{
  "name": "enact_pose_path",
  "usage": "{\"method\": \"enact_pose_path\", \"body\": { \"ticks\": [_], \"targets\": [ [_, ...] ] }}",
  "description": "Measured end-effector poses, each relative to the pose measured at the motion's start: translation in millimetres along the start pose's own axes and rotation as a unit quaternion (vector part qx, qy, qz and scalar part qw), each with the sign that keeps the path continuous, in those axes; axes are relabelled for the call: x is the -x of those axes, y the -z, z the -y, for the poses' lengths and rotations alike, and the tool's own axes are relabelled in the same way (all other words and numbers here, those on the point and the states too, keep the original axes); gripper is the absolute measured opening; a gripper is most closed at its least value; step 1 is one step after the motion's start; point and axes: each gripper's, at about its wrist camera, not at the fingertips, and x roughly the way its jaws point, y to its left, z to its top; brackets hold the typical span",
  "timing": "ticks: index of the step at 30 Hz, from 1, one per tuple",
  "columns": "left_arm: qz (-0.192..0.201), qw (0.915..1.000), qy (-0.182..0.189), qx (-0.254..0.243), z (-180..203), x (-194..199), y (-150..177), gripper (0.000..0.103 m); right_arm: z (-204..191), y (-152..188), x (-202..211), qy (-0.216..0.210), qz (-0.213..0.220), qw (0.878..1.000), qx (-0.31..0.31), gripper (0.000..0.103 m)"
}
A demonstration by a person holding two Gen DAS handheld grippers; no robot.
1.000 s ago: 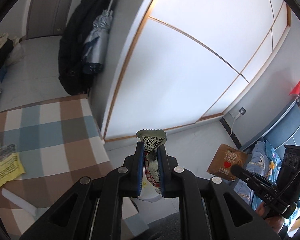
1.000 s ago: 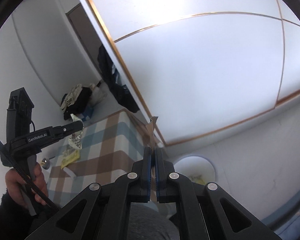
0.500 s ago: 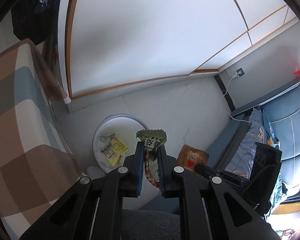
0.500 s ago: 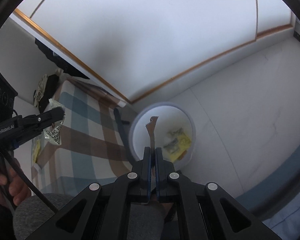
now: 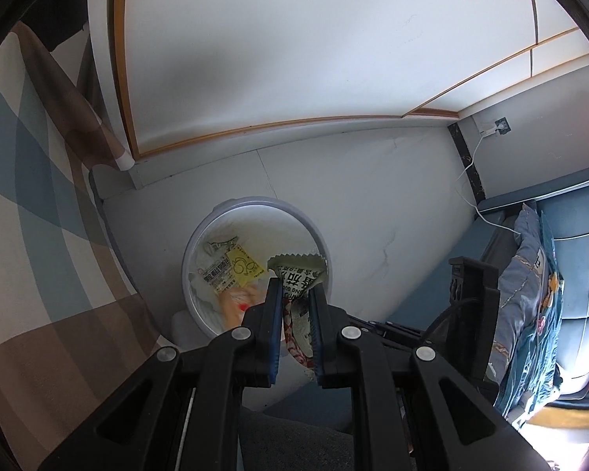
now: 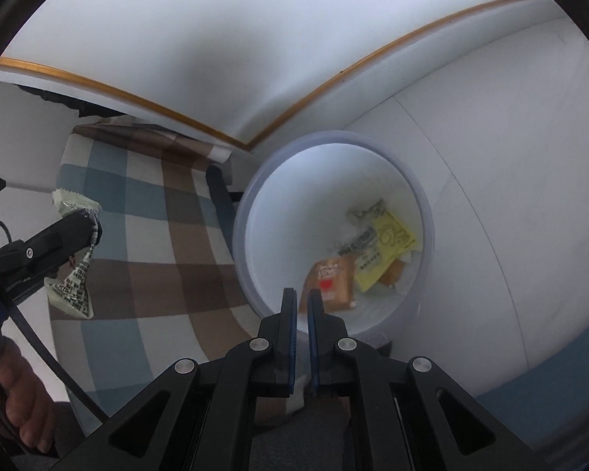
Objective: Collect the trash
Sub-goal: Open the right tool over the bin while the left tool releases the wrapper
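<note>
My left gripper (image 5: 295, 294) is shut on a pale green snack wrapper (image 5: 299, 274) with black print, held above the near rim of the white round trash bin (image 5: 318, 231). The same wrapper (image 6: 72, 271) shows in the right wrist view, left of the bin (image 6: 247, 204). My right gripper (image 6: 301, 298) is slightly open and empty over the bin's near edge. A brown wrapper with a red heart (image 6: 330, 282) lies inside the bin beside a yellow wrapper (image 6: 385, 247) and other scraps.
A table with a blue, brown and cream checked cloth (image 5: 27, 204) stands left of the bin. A white panelled wall (image 5: 314, 51) rises behind. A blue sofa with a patterned cushion (image 5: 530, 298) and a white cable (image 5: 475, 180) are at the right.
Both grippers swung down toward the bin. My right gripper opened and let go of the brown heart wrapper, which now lies in the bin. My left gripper still holds the green wrapper.
</note>
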Motion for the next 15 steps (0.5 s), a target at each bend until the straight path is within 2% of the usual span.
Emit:
{"method": "enact_pose_path", "body": {
  "ticks": [5, 7, 9, 12, 15],
  "targets": [
    [-0.017, 0.9998, -0.013, -0.005, 1.2, -14.7, -4.2, 0.009, 11.2, 0.5, 9.3, -0.005, 0.031, 0.999, -0.021, 0.046],
    [-0.022, 0.9997, -0.013, -0.002, 1.6, -17.9, -4.3, 0.009, 15.7, 1.8, 15.8, 0.002, 0.042, 0.999, -0.022, 0.052],
    [-0.027, 0.9995, -0.017, -0.003, 2.9, -21.0, -4.0, 0.009, 21.7, 3.0, 20.0, 0.009, 0.046, 0.999, -0.028, 0.063],
    [-0.033, 0.9992, -0.024, -0.002, 5.3, -24.7, -4.4, 0.009, 28.9, 4.2, 24.4, 0.017, 0.051, 0.998, -0.034, 0.063],
    [-0.039, 0.9988, -0.03, -0.005, 9.2, -28.4, -4.9, 0.009, 34.0, 5.6, 29.1, 0.019, 0.056, 0.997, -0.042, 0.069]
  ]
}}
